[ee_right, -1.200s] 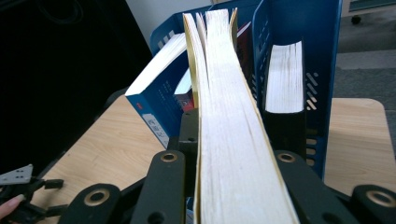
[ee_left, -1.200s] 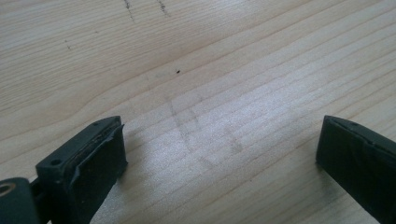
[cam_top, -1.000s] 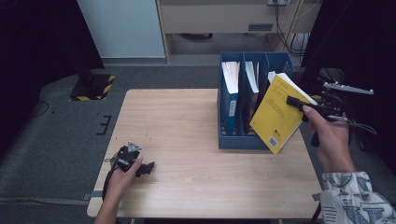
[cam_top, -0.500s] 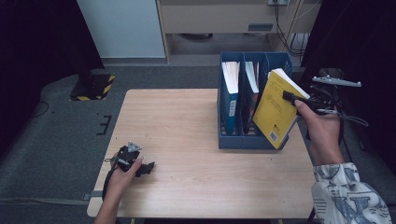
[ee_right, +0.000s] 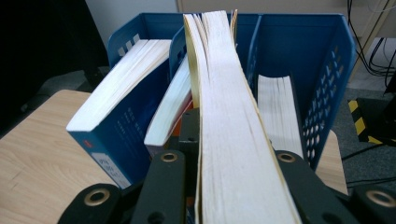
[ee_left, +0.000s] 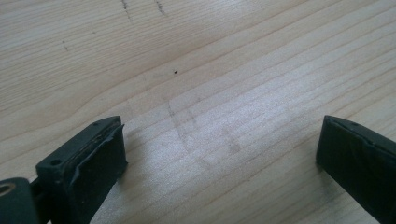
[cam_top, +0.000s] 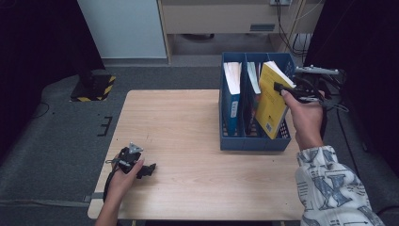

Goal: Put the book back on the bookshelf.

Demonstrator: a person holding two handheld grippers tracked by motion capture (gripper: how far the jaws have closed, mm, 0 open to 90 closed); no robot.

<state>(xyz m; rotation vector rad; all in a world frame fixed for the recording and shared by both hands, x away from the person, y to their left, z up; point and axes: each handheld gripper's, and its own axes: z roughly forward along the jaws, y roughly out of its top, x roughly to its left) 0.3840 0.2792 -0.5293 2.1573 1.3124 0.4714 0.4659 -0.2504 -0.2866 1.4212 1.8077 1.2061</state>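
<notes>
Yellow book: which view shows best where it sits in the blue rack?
The high view: the yellow book leans in the blue rack's right slot, right gripper clamped. The right gripper view gives its page edge.

A light wooden table (cam_top: 188, 122) carries a blue file rack (cam_top: 251, 141) and the resting left gripper (cam_top: 149, 168).

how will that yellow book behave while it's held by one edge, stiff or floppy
Probably somewhat floppy: the yellow book looks like a paperback, and in the right gripper view its pages bow and fan apart above the right gripper. It looks thick, so likely fairly heavy and apt to sag or swing as it tilts over the blue file rack.
</notes>
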